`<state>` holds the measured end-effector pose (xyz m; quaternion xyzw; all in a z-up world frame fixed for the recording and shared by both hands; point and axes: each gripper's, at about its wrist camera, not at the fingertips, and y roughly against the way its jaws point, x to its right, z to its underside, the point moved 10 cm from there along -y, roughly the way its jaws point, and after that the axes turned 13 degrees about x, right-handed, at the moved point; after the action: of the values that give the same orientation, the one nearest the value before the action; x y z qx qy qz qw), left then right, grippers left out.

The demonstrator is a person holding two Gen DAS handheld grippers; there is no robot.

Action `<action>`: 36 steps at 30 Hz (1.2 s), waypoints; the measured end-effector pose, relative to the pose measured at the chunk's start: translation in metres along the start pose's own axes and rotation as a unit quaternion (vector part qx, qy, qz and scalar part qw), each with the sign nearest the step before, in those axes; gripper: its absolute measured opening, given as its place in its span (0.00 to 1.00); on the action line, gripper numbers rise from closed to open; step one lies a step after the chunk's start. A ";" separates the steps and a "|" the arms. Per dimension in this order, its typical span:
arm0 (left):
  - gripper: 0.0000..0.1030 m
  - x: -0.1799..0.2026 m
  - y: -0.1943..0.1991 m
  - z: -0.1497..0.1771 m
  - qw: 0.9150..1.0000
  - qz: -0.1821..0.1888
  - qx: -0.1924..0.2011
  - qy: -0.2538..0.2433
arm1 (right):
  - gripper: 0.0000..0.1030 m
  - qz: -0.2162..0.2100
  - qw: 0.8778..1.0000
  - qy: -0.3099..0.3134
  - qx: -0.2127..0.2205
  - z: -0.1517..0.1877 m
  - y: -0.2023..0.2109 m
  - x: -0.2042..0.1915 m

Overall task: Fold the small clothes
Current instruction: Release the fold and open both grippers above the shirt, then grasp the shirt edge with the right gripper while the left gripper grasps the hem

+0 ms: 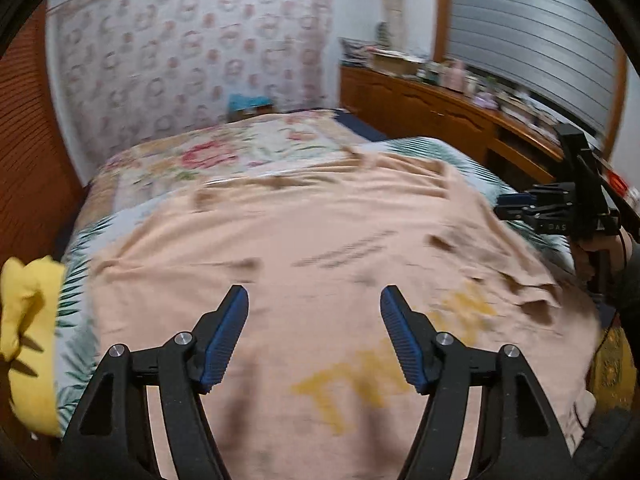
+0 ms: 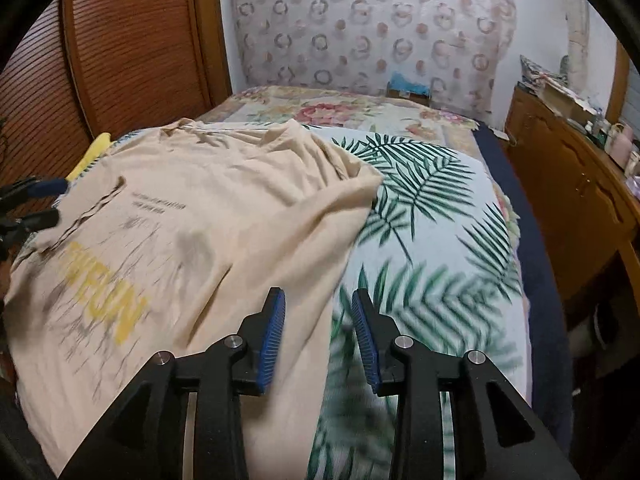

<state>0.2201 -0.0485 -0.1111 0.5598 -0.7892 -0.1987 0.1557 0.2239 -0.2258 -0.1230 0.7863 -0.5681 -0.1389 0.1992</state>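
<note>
A beige T-shirt (image 1: 320, 240) with yellow letters lies spread and wrinkled on the leaf-print bed cover; it also shows in the right wrist view (image 2: 192, 232). My left gripper (image 1: 314, 300) is open and empty, hovering over the shirt's middle. My right gripper (image 2: 319, 300) is open and empty, above the shirt's right edge where it meets the cover. In the left wrist view the right gripper (image 1: 516, 206) shows at the shirt's far right side. In the right wrist view the left gripper (image 2: 40, 204) shows at the shirt's left edge.
The bed (image 2: 432, 216) has a leaf-print cover with a floral quilt (image 1: 224, 152) beyond. A yellow cloth (image 1: 28, 320) lies at the left bed edge. A wooden dresser (image 2: 572, 184) with clutter stands to the right. A wooden slatted door (image 2: 132, 48) is at the left.
</note>
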 end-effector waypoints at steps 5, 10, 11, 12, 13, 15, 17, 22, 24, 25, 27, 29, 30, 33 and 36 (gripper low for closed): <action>0.67 -0.059 -0.006 0.007 0.999 -0.049 -0.004 0.022 | 0.35 0.001 1.000 -0.007 -0.021 -0.017 -0.046 0.015; 0.67 -0.110 -0.013 0.019 0.995 -0.086 -0.016 0.042 | 0.35 -0.005 1.000 0.000 -0.026 -0.033 -0.076 0.020; 0.67 -0.118 -0.015 0.020 0.995 -0.090 -0.017 0.046 | 0.35 -0.006 1.000 0.003 -0.026 -0.036 -0.082 0.020; 0.67 -0.126 -0.017 0.022 0.994 -0.095 -0.019 0.051 | 0.35 -0.006 1.000 0.004 -0.025 -0.040 -0.087 0.020; 0.67 -0.133 -0.018 0.025 0.993 -0.099 -0.022 0.055 | 0.35 -0.008 1.000 0.004 -0.025 -0.043 -0.093 0.020; 0.67 -0.146 -0.022 0.030 0.992 -0.108 -0.027 0.063 | 0.35 -0.014 1.000 0.005 -0.022 -0.043 -0.098 0.020; 0.68 -0.156 -0.024 0.034 0.991 -0.112 -0.030 0.068 | 0.24 -0.025 0.999 0.010 -0.019 -0.045 -0.103 0.018; 0.67 -0.170 -0.029 0.037 0.990 -0.119 -0.036 0.069 | 0.06 -0.021 1.000 0.017 0.001 -0.053 -0.096 0.028; 0.67 -0.175 -0.032 0.039 0.990 -0.121 -0.039 0.068 | 0.05 0.031 0.999 0.008 0.016 -0.061 -0.088 0.050; 0.67 -0.177 -0.034 0.040 0.989 -0.122 -0.040 0.068 | 0.05 0.051 0.998 0.002 0.021 -0.064 -0.087 0.059; 0.68 -0.181 -0.037 0.039 0.989 -0.124 -0.044 0.069 | 0.05 0.045 0.999 -0.008 0.019 -0.064 -0.089 0.063; 0.67 -0.184 -0.039 0.040 0.988 -0.125 -0.047 0.071 | 0.05 0.040 0.999 -0.003 0.011 -0.061 -0.095 0.061; 0.67 -0.186 -0.039 0.039 0.988 -0.125 -0.048 0.071 | 0.05 0.039 0.999 0.002 0.009 -0.059 -0.097 0.058; 0.67 -0.193 -0.040 0.038 0.988 -0.126 -0.049 0.078 | 0.05 0.036 0.999 0.006 0.009 -0.061 -0.098 0.055; 0.67 -0.198 -0.040 0.037 0.987 -0.125 -0.048 0.085 | 0.05 0.028 1.000 0.004 0.008 -0.062 -0.098 0.053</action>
<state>0.3004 0.1319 -0.1677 0.6604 -0.6869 -0.2062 0.2226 0.3504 -0.2395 -0.1138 0.7725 -0.5899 -0.1255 0.1985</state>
